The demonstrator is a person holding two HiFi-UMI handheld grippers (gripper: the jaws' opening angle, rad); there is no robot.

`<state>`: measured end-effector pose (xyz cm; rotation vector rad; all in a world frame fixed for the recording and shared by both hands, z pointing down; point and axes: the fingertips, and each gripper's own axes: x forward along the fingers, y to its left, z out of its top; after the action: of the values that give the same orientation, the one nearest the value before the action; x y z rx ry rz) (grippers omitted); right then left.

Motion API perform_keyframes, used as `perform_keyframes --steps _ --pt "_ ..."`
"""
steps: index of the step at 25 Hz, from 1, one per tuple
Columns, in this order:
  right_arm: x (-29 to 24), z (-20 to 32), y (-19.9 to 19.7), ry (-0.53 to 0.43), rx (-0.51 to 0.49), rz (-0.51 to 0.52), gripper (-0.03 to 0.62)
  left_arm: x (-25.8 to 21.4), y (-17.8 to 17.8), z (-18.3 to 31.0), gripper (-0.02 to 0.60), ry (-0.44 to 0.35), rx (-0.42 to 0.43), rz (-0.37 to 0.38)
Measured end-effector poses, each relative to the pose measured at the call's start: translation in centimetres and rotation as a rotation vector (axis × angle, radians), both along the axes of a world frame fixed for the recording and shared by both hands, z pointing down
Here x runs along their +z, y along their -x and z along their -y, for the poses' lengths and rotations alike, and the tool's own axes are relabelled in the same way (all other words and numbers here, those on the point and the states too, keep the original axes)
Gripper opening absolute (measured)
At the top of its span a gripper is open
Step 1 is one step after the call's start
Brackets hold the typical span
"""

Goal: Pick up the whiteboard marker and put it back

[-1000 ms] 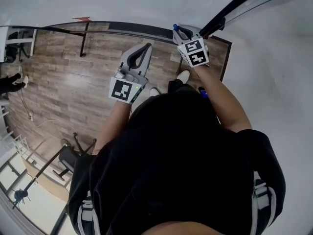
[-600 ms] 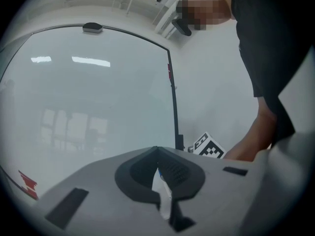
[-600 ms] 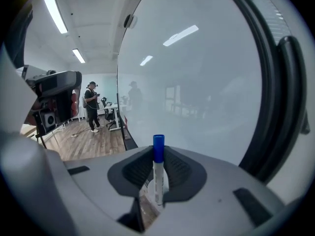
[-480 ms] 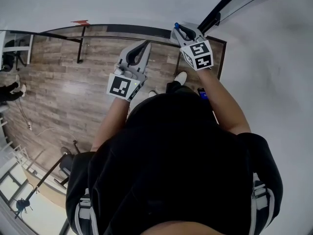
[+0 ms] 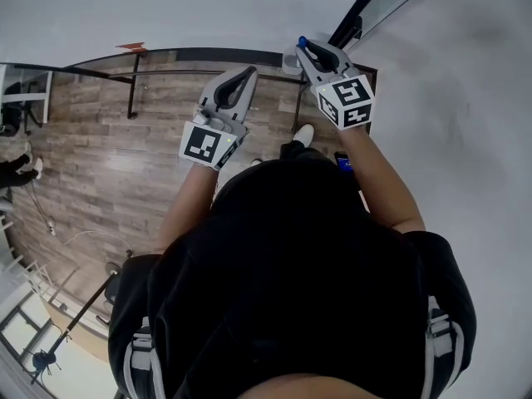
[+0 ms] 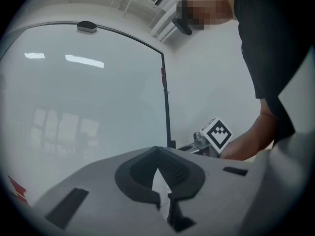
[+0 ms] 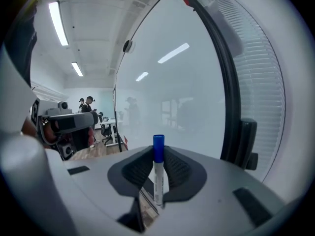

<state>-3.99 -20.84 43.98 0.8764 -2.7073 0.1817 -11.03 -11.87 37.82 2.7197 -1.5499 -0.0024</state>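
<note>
- A whiteboard marker (image 7: 157, 176), blue cap (image 7: 158, 146) uppermost, stands upright between the jaws of the right gripper (image 7: 157, 156), which clamp its white barrel from either side.
- Straight ahead of that gripper spreads a pale whiteboard (image 7: 172, 82), with the board's dark frame (image 7: 230, 92) rising just to the gripper's right.
- The left gripper (image 6: 157, 151) is held off to the right gripper's left, its jaws drawn together at the tips and gripping nothing; only a sliver of pale background shows behind them.
- To the left gripper's right sits the right gripper's marker cube (image 6: 217, 133), with the person's forearm (image 6: 251, 141) behind it.
- Beneath both grippers lies a wood-plank floor (image 5: 108, 156).
- Well off to the right gripper's left, small figures (image 7: 87, 102) stand beside what may be desks, too distant to make out.
</note>
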Motion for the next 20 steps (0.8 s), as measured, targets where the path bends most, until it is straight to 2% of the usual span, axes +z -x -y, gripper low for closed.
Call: perform_keyframes --steps 12,16,20 --pt "-6.4 -4.6 -1.9 -0.053 -0.026 0.081 0.063 -1.1 -1.5 -1.4 0.005 -0.005 0.056 -0.019" --pt "-7.6 -6.3 -2.7 -0.07 -0.034 0.097 0.063 -2.1 -2.2 -2.2 0.005 -0.035 0.089 -0.028" --pt "-8.1 -8.2 -3.6 -0.105 -0.044 0.083 0.063 -2.1 -3.0 -3.0 0.005 -0.02 0.107 0.005"
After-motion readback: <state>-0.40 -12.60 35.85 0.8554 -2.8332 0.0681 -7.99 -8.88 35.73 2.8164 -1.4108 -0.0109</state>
